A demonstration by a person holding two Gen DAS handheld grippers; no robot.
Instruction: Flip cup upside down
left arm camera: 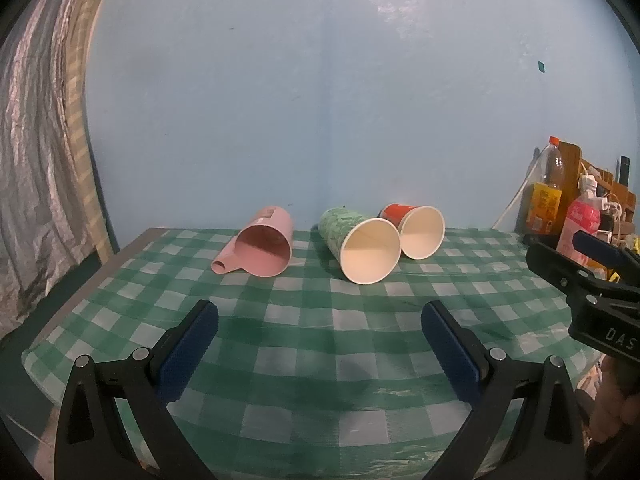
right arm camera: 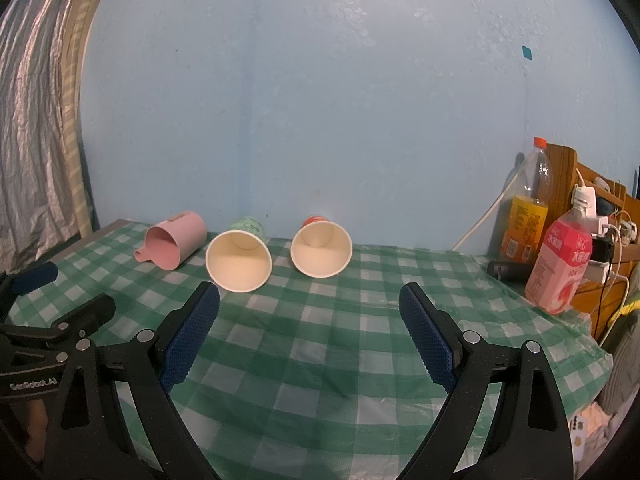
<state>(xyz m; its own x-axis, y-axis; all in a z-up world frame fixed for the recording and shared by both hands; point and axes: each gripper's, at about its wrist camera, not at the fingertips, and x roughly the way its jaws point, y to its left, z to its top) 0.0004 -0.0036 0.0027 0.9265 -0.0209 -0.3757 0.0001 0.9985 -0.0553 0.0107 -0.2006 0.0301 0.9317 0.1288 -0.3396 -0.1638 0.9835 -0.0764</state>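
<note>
Three cups lie on their sides at the back of the table, mouths toward me: a pink mug with a handle [left arm camera: 264, 246] [right arm camera: 174, 242], a green paper cup [left arm camera: 360, 244] [right arm camera: 239, 256] and a red paper cup [left arm camera: 418, 230] [right arm camera: 321, 248]. My left gripper [left arm camera: 320, 314] is open and empty, hovering over the cloth in front of the cups. My right gripper [right arm camera: 310, 300] is open and empty, also short of the cups. Each gripper shows at the edge of the other's view.
A green-and-white checked cloth [left arm camera: 320, 360] [right arm camera: 320, 340] covers the table against a blue wall. At the right stand an orange-capped bottle [right arm camera: 526, 208], a pink bottle [right arm camera: 560, 264], cables and a wooden rack [right arm camera: 600, 208]. A curtain [left arm camera: 36, 160] hangs at the left.
</note>
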